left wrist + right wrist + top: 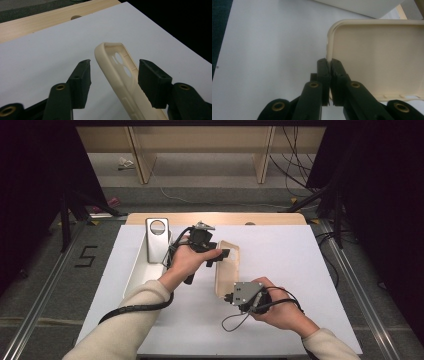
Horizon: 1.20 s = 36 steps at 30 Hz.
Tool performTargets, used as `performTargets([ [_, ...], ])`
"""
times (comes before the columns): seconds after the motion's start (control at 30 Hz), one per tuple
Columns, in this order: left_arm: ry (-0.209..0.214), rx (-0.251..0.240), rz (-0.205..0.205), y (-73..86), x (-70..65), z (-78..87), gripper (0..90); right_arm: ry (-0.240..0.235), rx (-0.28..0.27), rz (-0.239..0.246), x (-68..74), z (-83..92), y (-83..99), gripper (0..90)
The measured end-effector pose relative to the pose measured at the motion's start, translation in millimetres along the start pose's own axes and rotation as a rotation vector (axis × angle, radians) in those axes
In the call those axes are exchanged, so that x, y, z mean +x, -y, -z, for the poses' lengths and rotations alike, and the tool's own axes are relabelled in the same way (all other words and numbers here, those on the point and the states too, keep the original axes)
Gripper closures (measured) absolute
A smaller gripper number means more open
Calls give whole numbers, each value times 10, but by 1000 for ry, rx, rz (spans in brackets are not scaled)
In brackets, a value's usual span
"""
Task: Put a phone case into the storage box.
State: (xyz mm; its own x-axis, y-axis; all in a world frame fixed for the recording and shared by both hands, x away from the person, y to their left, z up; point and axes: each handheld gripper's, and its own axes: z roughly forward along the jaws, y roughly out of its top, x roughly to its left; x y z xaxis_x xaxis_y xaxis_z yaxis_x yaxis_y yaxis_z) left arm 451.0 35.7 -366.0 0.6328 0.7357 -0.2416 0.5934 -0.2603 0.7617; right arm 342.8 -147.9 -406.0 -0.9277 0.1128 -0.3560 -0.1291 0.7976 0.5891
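The soft cream phone case point(227, 270) lies on the white table point(280, 265). The right gripper point(329, 62) pinches its rim. The left gripper point(113, 75) is spread around its far end, not touching. A silver metal stand with a round hole point(157, 239) stands nearby in a white tray point(137, 272).

— What marks the left gripper point(220, 254)?
— Black jaws with brass-ringed screw holes; a black ribbed cable runs along a cream sleeve point(127, 320).
— And the right gripper point(227, 296)?
— A grey three-cornered plate with dark screws, and a thin looping cable.
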Motion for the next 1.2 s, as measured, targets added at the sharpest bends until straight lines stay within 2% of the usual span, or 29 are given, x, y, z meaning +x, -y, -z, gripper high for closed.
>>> performTargets([
  [0.13,7,24,27,5,0,-33,493,-1,-1,0,6,6,-8,874],
  [0.33,17,12,58,13,-4,-38,637,4,-1,18,8,-5,-16,875],
  [0.4,29,4,83,7,-4,-30,687,5,5,23,13,-10,-20,875],
  [0.73,72,-23,107,-25,-101,30,764,-7,33,16,9,-58,-1,880],
  [0.8,83,-27,111,-31,-127,43,778,-5,42,27,7,-70,2,880],
  [1.1,112,-65,80,-41,-242,93,806,4,60,19,-2,-101,8,877],
  [1.17,113,-78,49,-47,-274,107,808,8,57,7,-3,-102,12,843],
  [1.2,100,-84,22,-50,-286,114,809,17,55,-8,2,-105,16,812],
])
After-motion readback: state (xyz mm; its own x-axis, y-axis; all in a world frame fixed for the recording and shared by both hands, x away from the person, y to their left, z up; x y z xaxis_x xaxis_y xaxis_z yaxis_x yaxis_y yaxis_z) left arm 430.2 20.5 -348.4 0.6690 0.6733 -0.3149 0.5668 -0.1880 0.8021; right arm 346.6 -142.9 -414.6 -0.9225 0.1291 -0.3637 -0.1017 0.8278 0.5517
